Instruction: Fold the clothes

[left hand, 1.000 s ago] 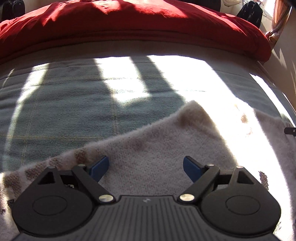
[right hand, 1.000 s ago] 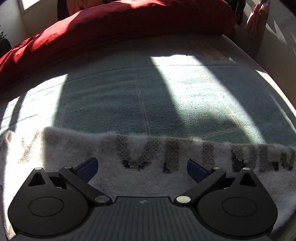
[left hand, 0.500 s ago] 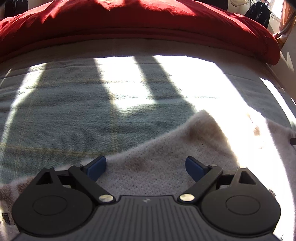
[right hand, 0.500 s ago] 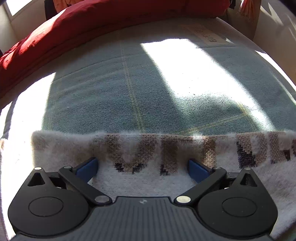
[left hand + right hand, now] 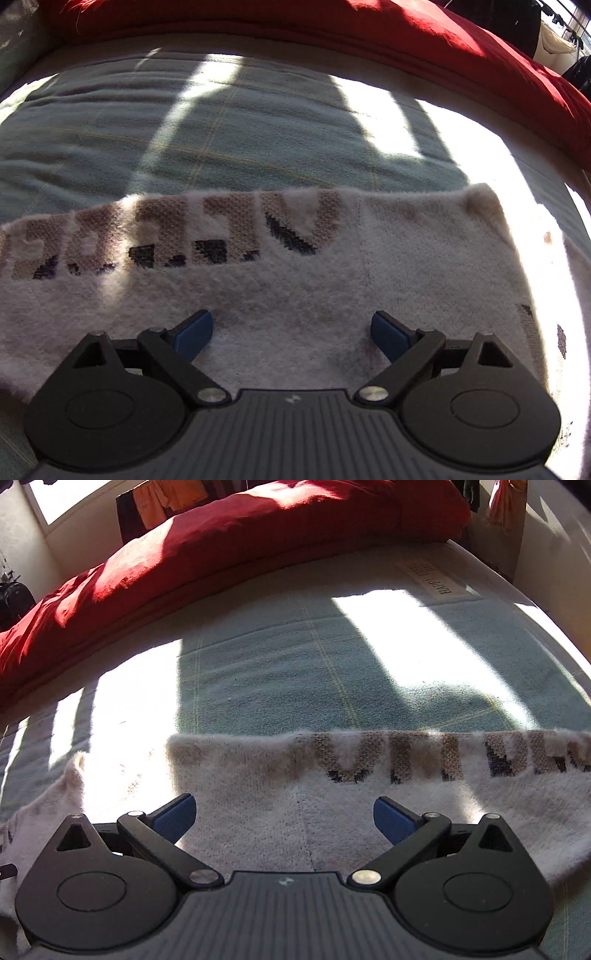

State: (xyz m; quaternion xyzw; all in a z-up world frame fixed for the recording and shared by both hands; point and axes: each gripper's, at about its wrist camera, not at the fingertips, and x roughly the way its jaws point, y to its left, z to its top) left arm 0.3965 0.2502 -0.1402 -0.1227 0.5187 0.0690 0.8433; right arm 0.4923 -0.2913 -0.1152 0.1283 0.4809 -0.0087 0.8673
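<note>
Both claws stand wide apart, gripping nothing: the left claw (image 5: 291, 330) and right claw (image 5: 284, 818) hover over a fuzzy white knit sweater (image 5: 295, 288) with brown lettering, spread along the bed's (image 5: 277, 672) near edge; a red duvet (image 5: 229, 542) lies along the far edge.

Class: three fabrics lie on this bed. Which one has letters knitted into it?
The fuzzy white sweater, nearest both grippers. Brown block letters run along its far edge; the green sheet shows only thin lines, and the red duvet is plain.
</note>
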